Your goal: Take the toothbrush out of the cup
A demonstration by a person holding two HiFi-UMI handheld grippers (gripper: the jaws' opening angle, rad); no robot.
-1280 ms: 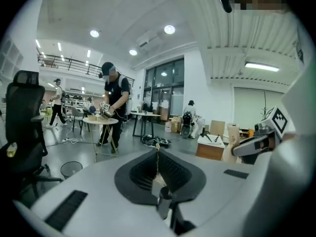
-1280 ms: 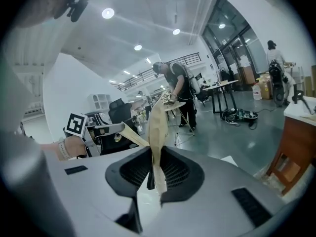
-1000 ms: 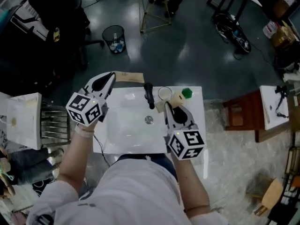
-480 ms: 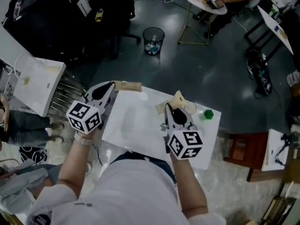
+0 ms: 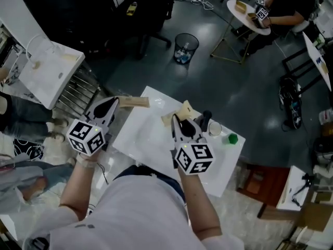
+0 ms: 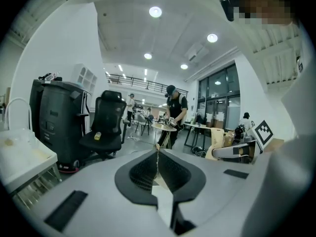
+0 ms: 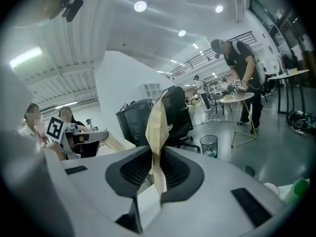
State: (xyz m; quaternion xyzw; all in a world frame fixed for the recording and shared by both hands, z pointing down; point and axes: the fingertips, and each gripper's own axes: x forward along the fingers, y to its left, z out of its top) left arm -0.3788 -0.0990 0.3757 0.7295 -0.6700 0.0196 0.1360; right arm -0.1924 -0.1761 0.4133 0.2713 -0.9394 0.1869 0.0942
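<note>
Toothbrush can't be made out; cup stands on the sink's back rim

Your cup (image 5: 214,129) is on the back rim of the white sink (image 5: 148,134), just beside the black tap (image 5: 204,121), with a small green thing (image 5: 232,138) on its other side. In the head view it is too small to tell what it holds. The right gripper view catches it only as a blur at the lower right edge. The bin (image 5: 186,47) on the floor beyond the sink has some litter in it.

Your right gripper (image 5: 176,120) hangs over the basin near the tap and hides part of it. Its jaws are nearly together, pinching a crumpled tan sheet (image 7: 157,127) that stands up between them. Your left gripper (image 5: 115,100) is off the sink's left edge, its jaws closed tight on a thin tan strip (image 5: 134,102). Its own view shows that strip edge-on as a mere line, while the head view shows its length. Only the head view shows the whole sink
</note>
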